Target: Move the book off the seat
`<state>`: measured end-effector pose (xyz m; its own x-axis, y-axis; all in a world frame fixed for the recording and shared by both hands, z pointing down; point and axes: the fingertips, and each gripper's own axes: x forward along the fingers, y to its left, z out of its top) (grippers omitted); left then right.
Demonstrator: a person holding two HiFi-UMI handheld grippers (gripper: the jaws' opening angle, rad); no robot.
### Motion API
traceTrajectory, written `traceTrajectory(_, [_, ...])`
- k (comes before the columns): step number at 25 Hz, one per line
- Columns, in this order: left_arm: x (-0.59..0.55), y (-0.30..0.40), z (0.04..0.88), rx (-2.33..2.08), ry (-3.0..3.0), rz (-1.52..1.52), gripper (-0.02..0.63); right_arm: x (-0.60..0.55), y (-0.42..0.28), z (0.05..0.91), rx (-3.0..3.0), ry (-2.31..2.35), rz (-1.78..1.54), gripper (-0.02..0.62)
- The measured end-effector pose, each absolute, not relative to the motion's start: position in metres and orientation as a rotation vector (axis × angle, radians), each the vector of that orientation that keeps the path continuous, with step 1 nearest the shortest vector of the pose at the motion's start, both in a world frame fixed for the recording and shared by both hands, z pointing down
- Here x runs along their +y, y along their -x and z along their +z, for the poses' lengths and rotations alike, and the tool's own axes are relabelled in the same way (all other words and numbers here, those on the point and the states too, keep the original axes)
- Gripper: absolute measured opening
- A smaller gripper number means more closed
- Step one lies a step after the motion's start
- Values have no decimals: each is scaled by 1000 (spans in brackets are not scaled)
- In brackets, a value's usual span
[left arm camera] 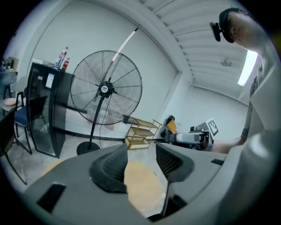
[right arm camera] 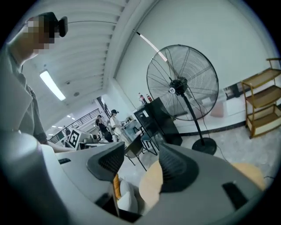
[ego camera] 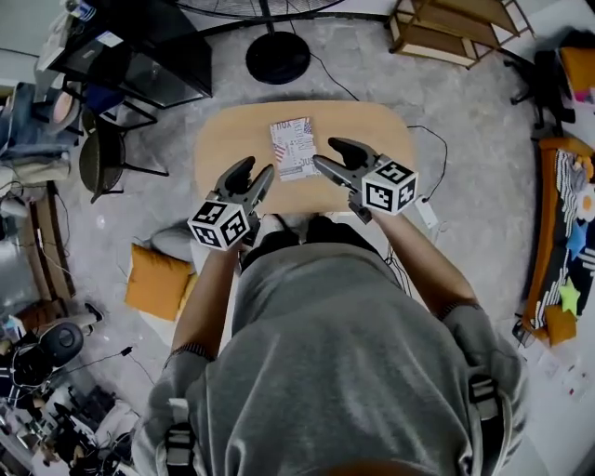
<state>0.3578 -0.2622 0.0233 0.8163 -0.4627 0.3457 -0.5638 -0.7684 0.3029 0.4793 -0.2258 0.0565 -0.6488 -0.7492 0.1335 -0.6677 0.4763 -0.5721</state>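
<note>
The book (ego camera: pixel 294 147), with a white, red and blue patterned cover, lies flat on the far middle of an oval wooden top (ego camera: pixel 232 139) in the head view. My left gripper (ego camera: pixel 258 167) hangs above the top's near edge, just left of the book, open and empty. My right gripper (ego camera: pixel 327 152) hovers by the book's right edge, also open with nothing between its jaws. In the left gripper view the jaws (left arm camera: pixel 140 154) frame the bare wooden top (left arm camera: pixel 140 184), and the right gripper (left arm camera: pixel 193 138) shows beyond. The right gripper view's jaws (right arm camera: pixel 140 156) hold nothing. Neither gripper view shows the book.
A tall floor fan (left arm camera: pixel 105 88) stands beyond the top, its round base (ego camera: pixel 277 56) on the floor. A wooden shelf (ego camera: pixel 446 28) is at the far right, a black cabinet (ego camera: pixel 139 46) and a chair (ego camera: pixel 102 158) at the left. An orange cushion (ego camera: pixel 156 279) lies at the near left.
</note>
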Motion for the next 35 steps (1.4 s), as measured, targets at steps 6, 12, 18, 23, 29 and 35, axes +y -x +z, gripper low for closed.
traceTrajectory(6, [-253, -362, -36, -716, -2752, 240, 133, -205, -467, -19, 2554, 1279, -662, 224])
traceTrajectory(12, [-261, -358, -106, -723, -2929, 66, 25, -201, -457, -76, 2551, 1369, -339, 104])
traceTrajectory(18, [-253, -361, -144, -666, -3103, 60, 15, -200, -447, -118, 2579, 1471, -39, 6])
traceTrajectory(23, [-247, -362, -153, -647, -3169, 71, 15, -201, -440, -122, 2600, 1528, 35, 6])
traceTrajectory(29, [-246, -366, -154, -613, -3173, 75, 17, -202, -444, -123, 2562, 1583, 37, 6])
traceTrajectory(35, [-249, -372, -152, -610, -3161, 69, 17, -203, -452, -122, 2544, 1596, 28, 6])
